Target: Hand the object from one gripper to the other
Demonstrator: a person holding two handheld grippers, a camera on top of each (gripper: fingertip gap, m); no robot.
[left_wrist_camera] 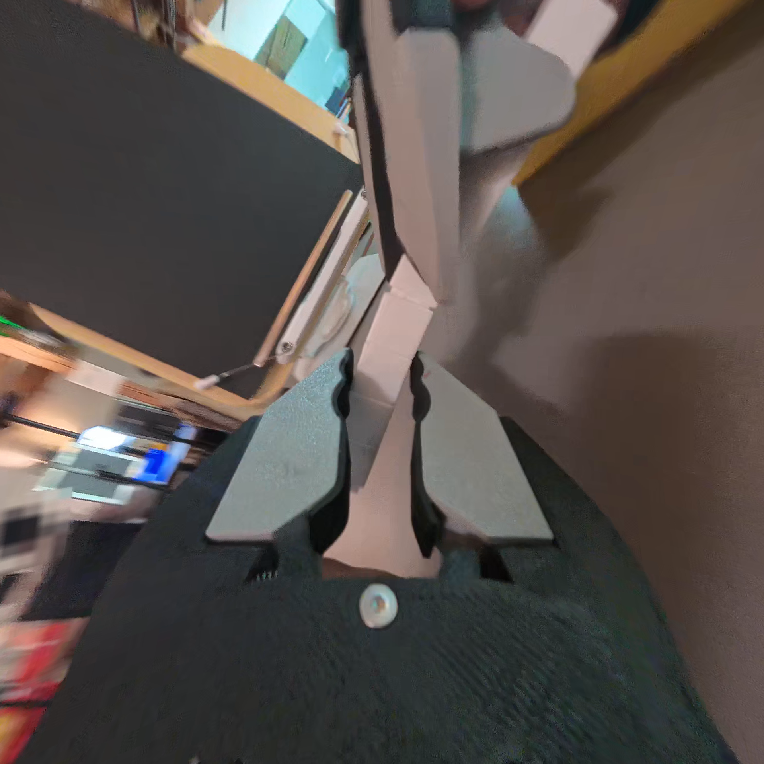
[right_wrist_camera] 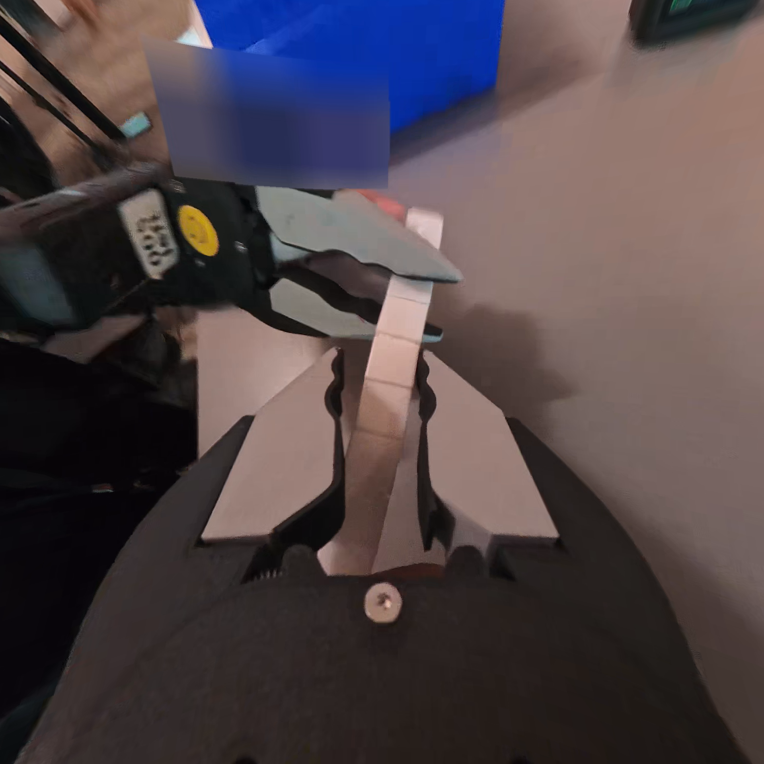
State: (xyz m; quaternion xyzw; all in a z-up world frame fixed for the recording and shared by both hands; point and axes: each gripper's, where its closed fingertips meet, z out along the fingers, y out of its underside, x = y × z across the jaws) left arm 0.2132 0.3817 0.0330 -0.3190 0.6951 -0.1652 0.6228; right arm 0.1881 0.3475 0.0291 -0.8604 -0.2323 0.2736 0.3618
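A white segmented bar (right_wrist_camera: 384, 413) runs lengthwise between the fingers of my right gripper (right_wrist_camera: 379, 361). It rests against the right pad, with a gap on the left side, so these jaws stand open. My left gripper (right_wrist_camera: 448, 306) comes in from the left and is shut across the bar's upper part. In the left wrist view the bar (left_wrist_camera: 392, 330) sits pinched between the pads of my left gripper (left_wrist_camera: 382, 368). The right gripper's fingers (left_wrist_camera: 417, 157) stand above it, along the bar's far end. The bar is held above a grey tabletop (right_wrist_camera: 599, 330).
A black panel with a wooden frame (left_wrist_camera: 144, 165) stands to the left. A blue bin (right_wrist_camera: 413, 41) sits at the back of the table. A yellow edge (left_wrist_camera: 620, 82) borders the grey tabletop (left_wrist_camera: 641, 372). A dark sleeve (right_wrist_camera: 82, 454) is at the left.
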